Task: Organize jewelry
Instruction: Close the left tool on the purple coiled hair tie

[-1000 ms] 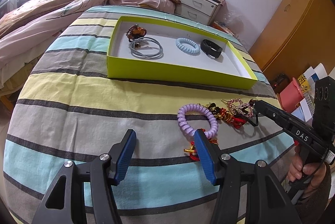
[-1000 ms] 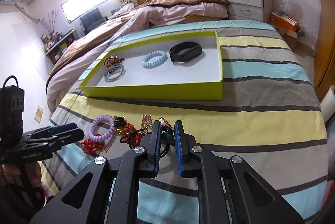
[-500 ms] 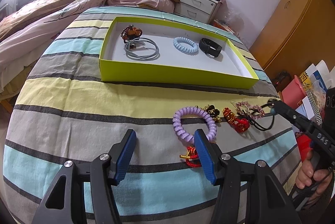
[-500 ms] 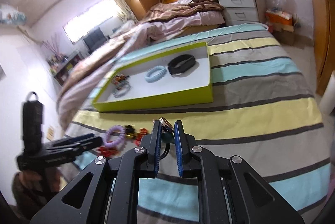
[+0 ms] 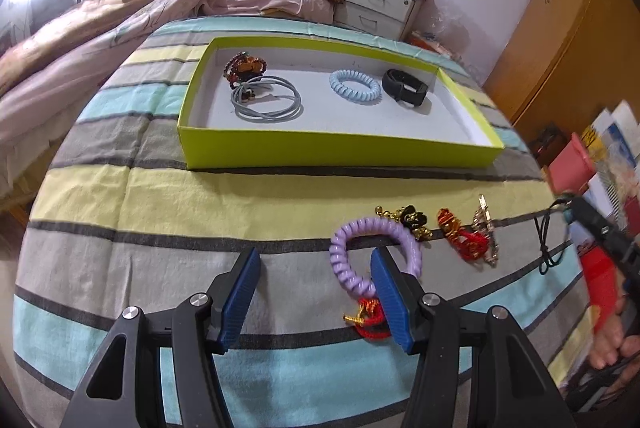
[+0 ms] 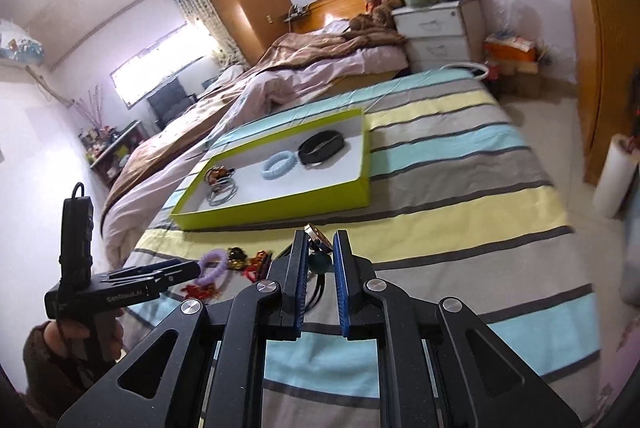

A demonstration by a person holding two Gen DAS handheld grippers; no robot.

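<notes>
Jewelry is split between a striped bedspread (image 5: 160, 212) and a shallow lime-green box (image 5: 320, 148) resting on it, in a bedroom with a wooden wardrobe (image 6: 244, 0), a second bed under a rumpled brown quilt (image 6: 320, 56), and a white nightstand (image 5: 376, 8) against the far wall. The bedspread runs in broad grey, yellow and turquoise bands, with much bare cloth to the left of the box and in front of it; its right edge drops off close beside the loose pieces. Inside the box lie a grey cord loop (image 5: 268, 100) with a beaded bracelet (image 5: 246, 66) at its far end, a pale blue coil band (image 5: 354, 86) and a black wristband (image 5: 404, 88), apart from one another. Nearer, on the cloth, sit a purple coil band (image 5: 360, 248), a gold-and-black ornament (image 5: 412, 220) and red tasselled charms (image 5: 464, 240). The left gripper (image 5: 314, 292) hangs spread wide, its right pad overlapping the purple band. The right gripper (image 6: 320, 268) is drawn narrow around a black-corded pendant (image 6: 319, 260), lifted above the bedspread.
</notes>
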